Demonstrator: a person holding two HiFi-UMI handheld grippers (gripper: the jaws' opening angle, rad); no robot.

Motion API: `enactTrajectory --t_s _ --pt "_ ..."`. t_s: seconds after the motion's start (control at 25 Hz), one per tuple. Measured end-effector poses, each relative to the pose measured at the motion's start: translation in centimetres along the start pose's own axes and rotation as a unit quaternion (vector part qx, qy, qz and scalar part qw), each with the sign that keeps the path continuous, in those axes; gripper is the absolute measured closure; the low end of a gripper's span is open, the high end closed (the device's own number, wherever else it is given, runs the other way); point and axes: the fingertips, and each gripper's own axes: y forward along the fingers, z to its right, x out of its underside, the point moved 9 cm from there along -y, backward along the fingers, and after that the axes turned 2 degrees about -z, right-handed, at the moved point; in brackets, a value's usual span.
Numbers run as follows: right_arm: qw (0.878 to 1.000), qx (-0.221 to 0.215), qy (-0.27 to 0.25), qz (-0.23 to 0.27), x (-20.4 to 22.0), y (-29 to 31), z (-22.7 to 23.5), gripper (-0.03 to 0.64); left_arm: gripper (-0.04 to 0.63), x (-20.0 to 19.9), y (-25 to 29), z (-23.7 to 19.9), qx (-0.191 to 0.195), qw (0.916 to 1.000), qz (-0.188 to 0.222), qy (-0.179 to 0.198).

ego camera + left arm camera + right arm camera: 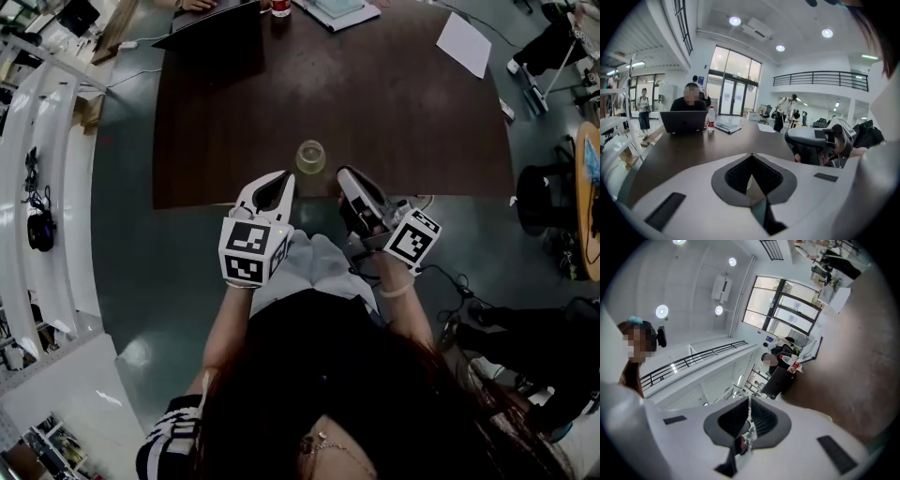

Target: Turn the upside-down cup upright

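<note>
Cup [310, 157] stands on end on the table [394, 112], long axis vertical, seen end-on from the head view. Which end faces up: cannot tell for certain; top shows as a pale round ring. Clear, faintly yellowish, small, round.

Position: close to the table's near edge, just beyond and between the two gripper tips, touching neither.

Left gripper [284, 177]: jaws together, nothing between them. Right gripper [345, 173]: jaws together, likewise empty. Both hang off the near edge.

Bare dark tabletop on all sides of the cup. Laptop [211, 33], bottle [280, 7] and paper [464, 42] sit well apart, along the far side.
</note>
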Motion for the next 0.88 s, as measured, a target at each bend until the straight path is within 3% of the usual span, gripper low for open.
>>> enactTrajectory --t_s 0.48,0.6,0.88 --pt "0.989 0.039 -0.142 -0.027 1.2 -0.3 -4.0 0.597 0.592 -0.3 -5.2 -0.3 -0.025 0.9959 0.068 -0.055" --pt "0.979 0.06 -0.192 -0.034 1.3 -0.3 -4.8 0.598 0.592 -0.5 -5.9 -0.4 -0.027 0.9948 0.079 -0.058" --pt "0.943 0.104 -0.31 -0.061 1.6 0.3 -6.3 0.6 0.592 -0.2 -5.8 -0.5 -0.023 0.9949 0.081 -0.056"
